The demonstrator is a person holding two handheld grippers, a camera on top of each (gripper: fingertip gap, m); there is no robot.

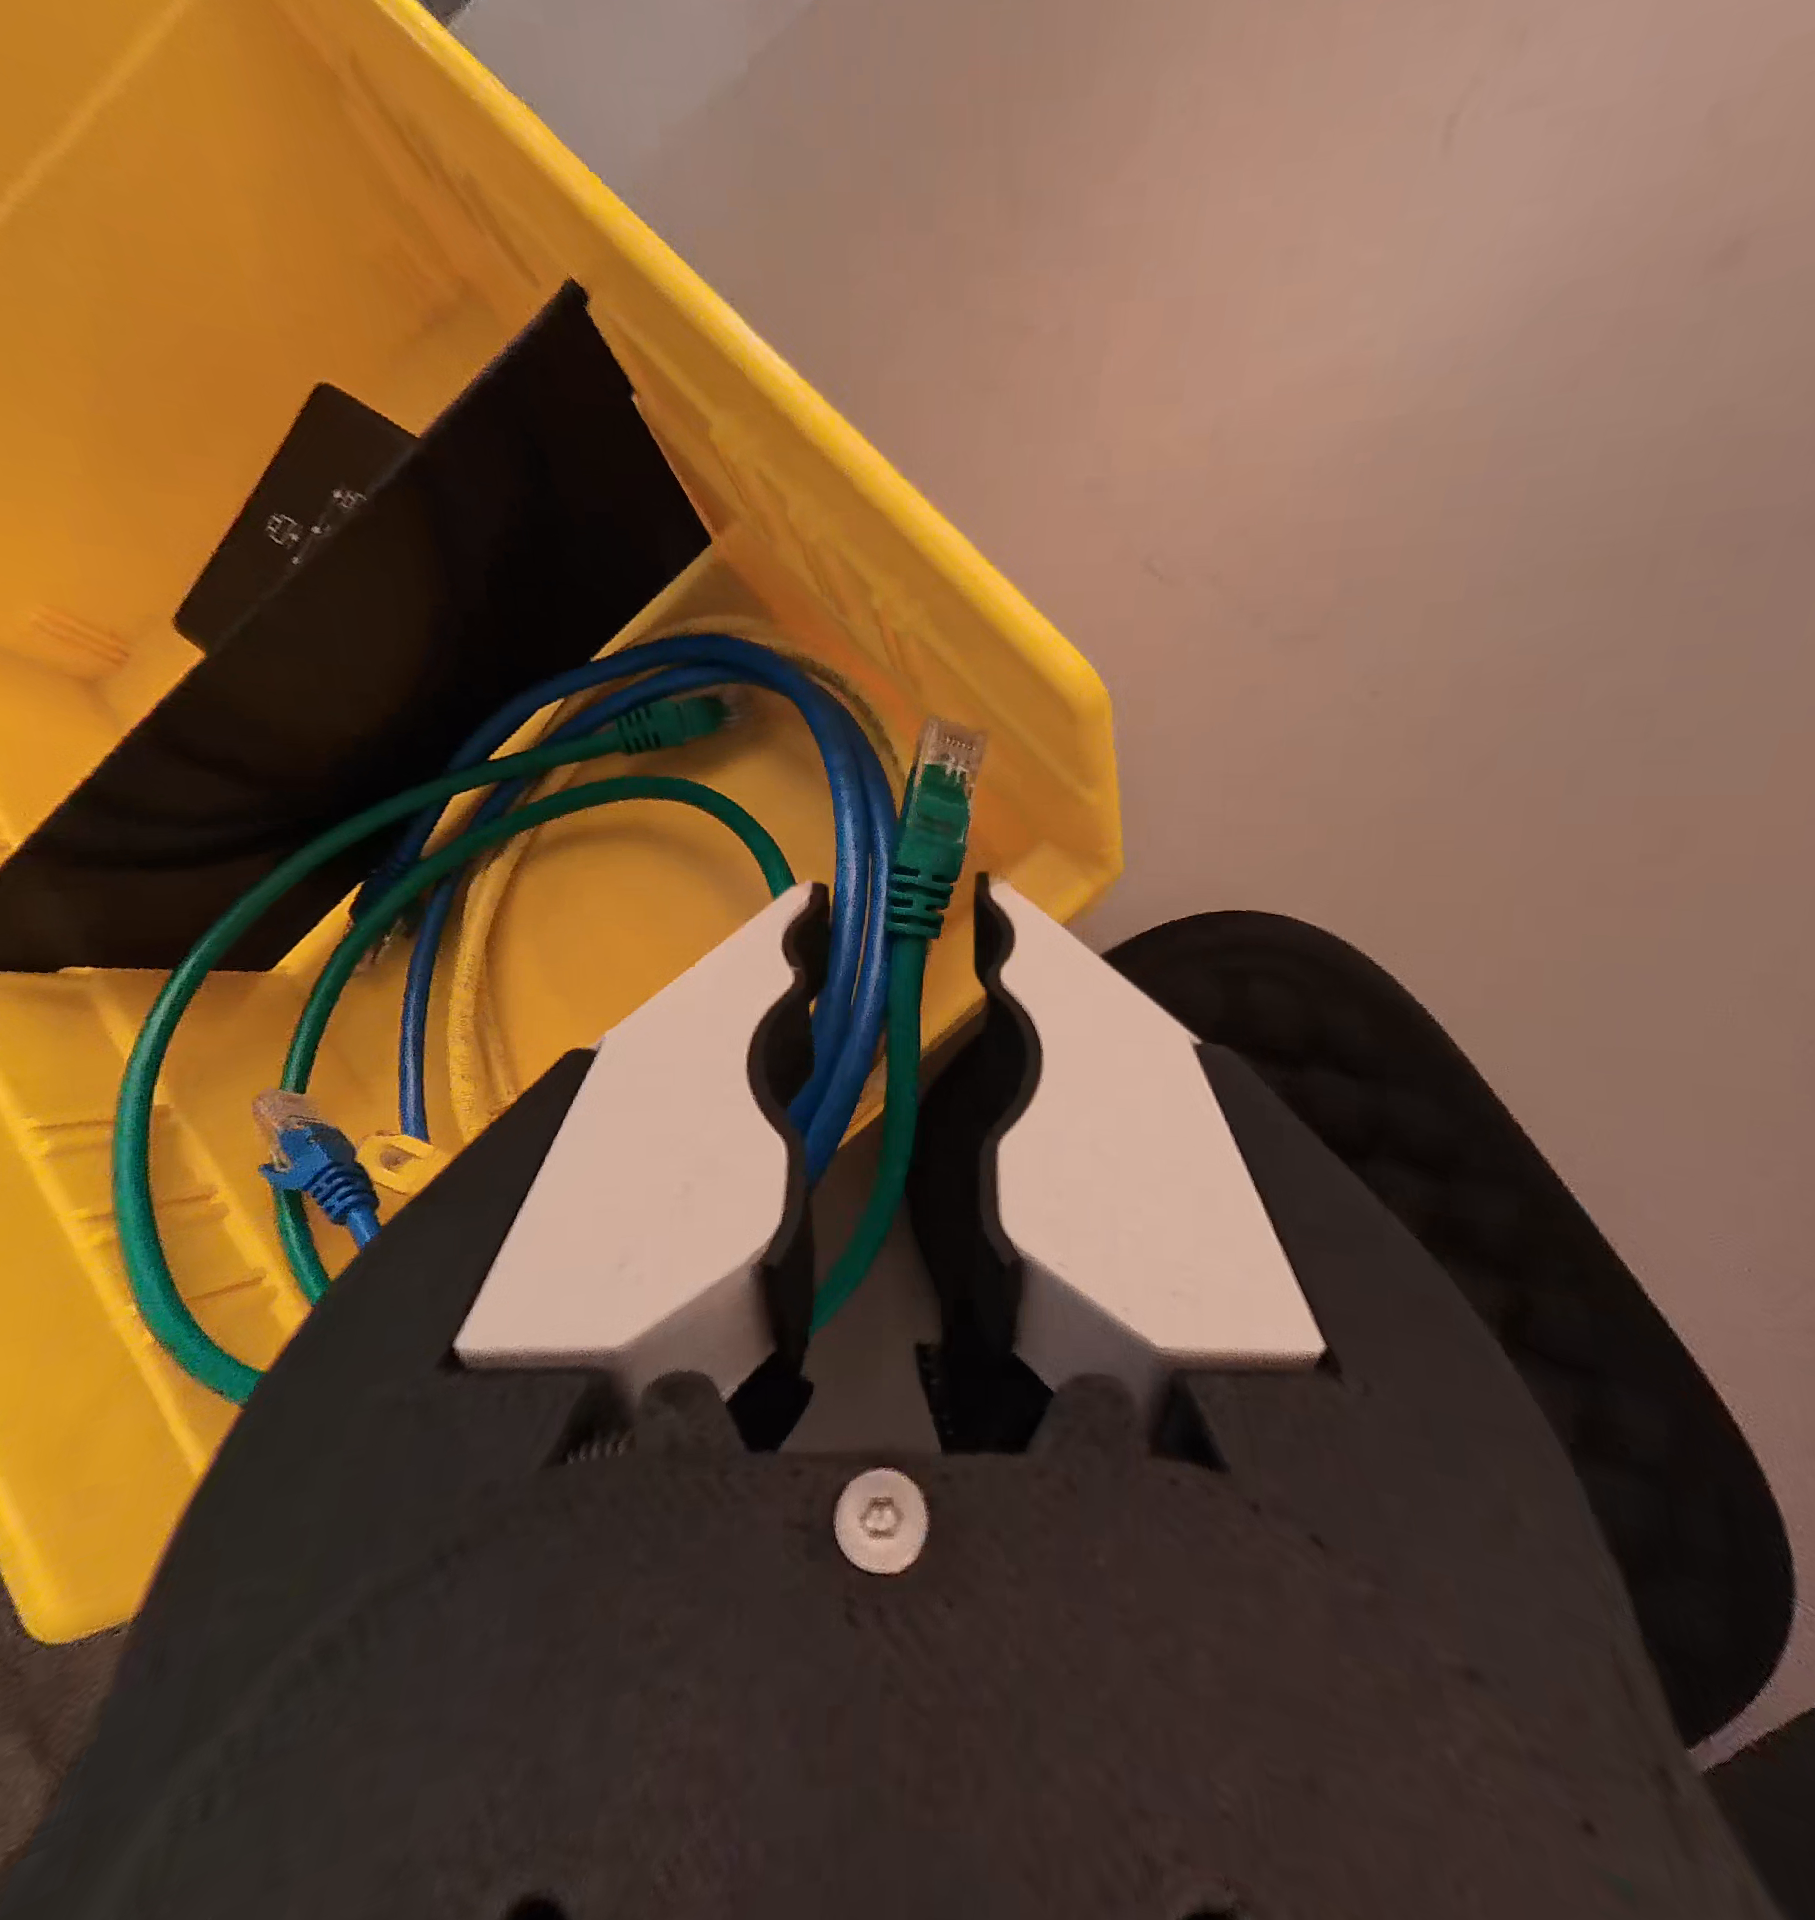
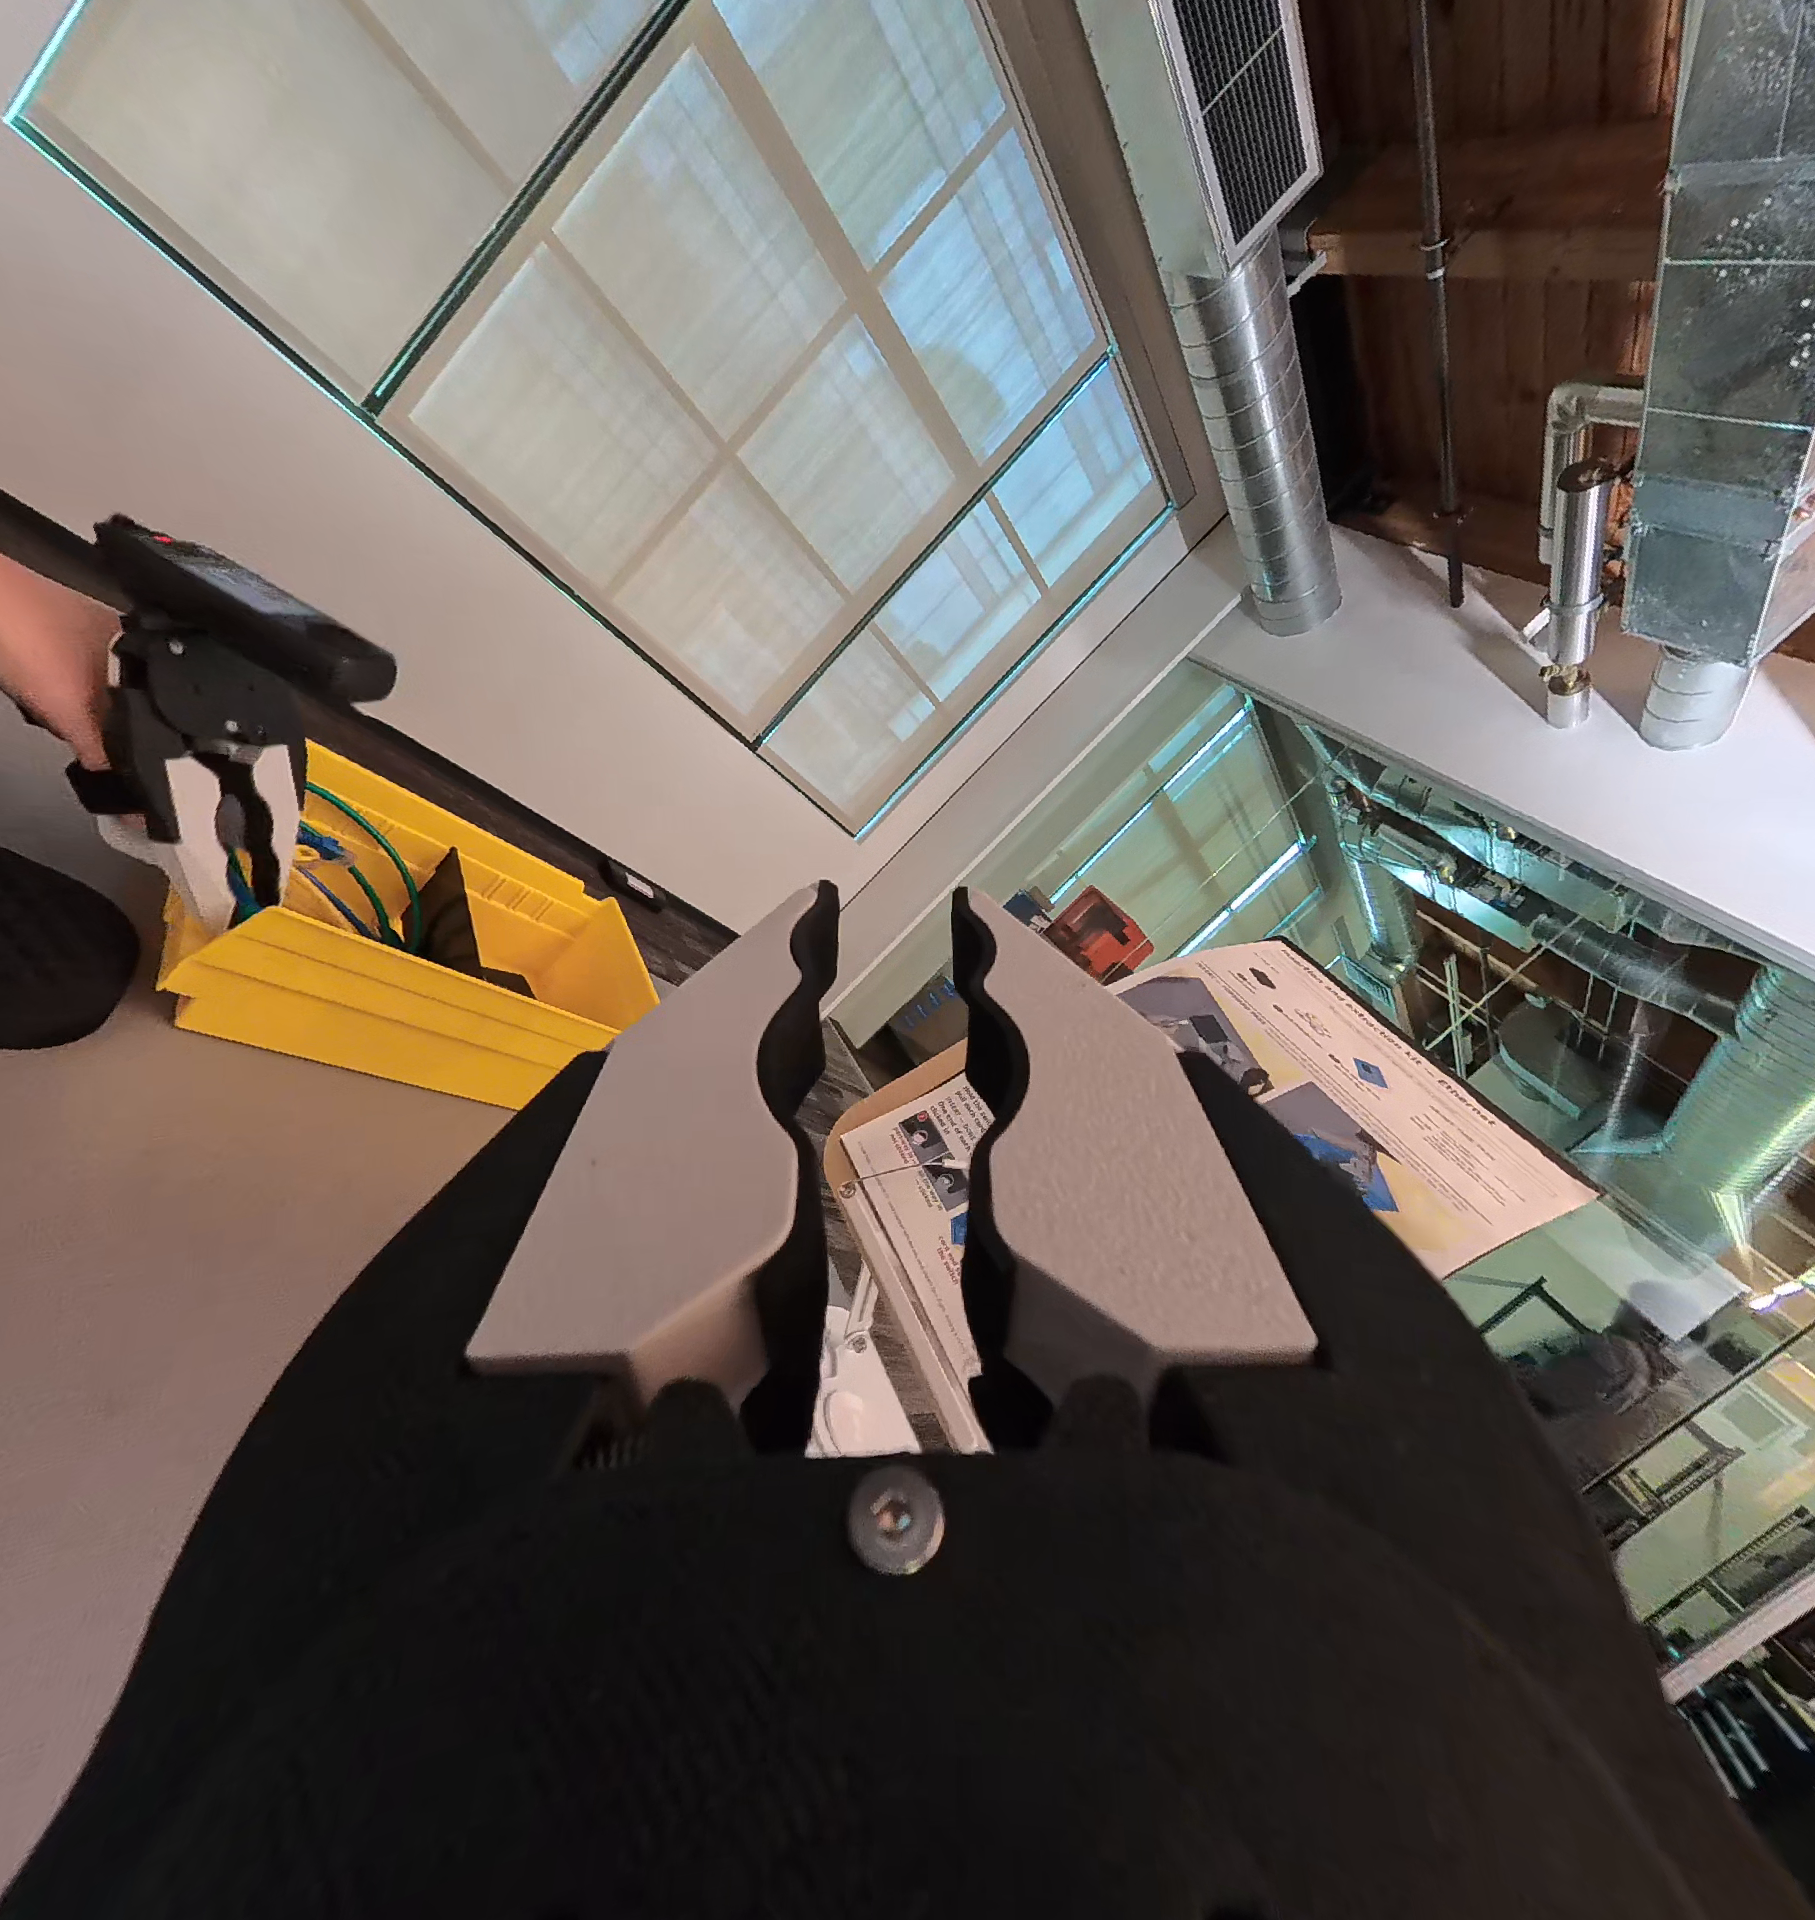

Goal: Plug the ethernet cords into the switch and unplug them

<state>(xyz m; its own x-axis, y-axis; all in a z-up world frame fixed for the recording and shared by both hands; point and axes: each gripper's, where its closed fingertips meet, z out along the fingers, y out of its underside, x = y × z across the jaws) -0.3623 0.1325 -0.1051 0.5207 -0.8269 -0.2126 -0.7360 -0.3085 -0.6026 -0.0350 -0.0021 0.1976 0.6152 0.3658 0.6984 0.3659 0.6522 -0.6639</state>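
Observation:
A yellow bin [image 1: 882,488] holds loose ethernet cords: a green cord [image 1: 207,956], blue cords [image 1: 851,790] and a pale yellow cord [image 1: 477,997]. My left gripper [image 1: 903,894] is over the bin's near corner, shut on a bundle of blue cords and the green cord. The green plug [image 1: 934,810] sticks up just past its fingertips. A blue plug [image 1: 311,1153] lies in the bin. A black flat box with white marks [image 1: 290,520] lies behind a black divider [image 1: 415,675]; I cannot tell if it is the switch. My right gripper [image 2: 898,904] is open and empty, raised off the table.
The bin [image 2: 363,997] stands on a grey table [image 2: 155,1247], with my left gripper [image 2: 248,862] and a person's hand [image 2: 20,644] above it. A black textured rounded pad [image 1: 1505,1247] lies beside the bin. Printed posters [image 2: 1402,1122] stand beyond the table edge. The grippers' ends are close to 45 cm from one another.

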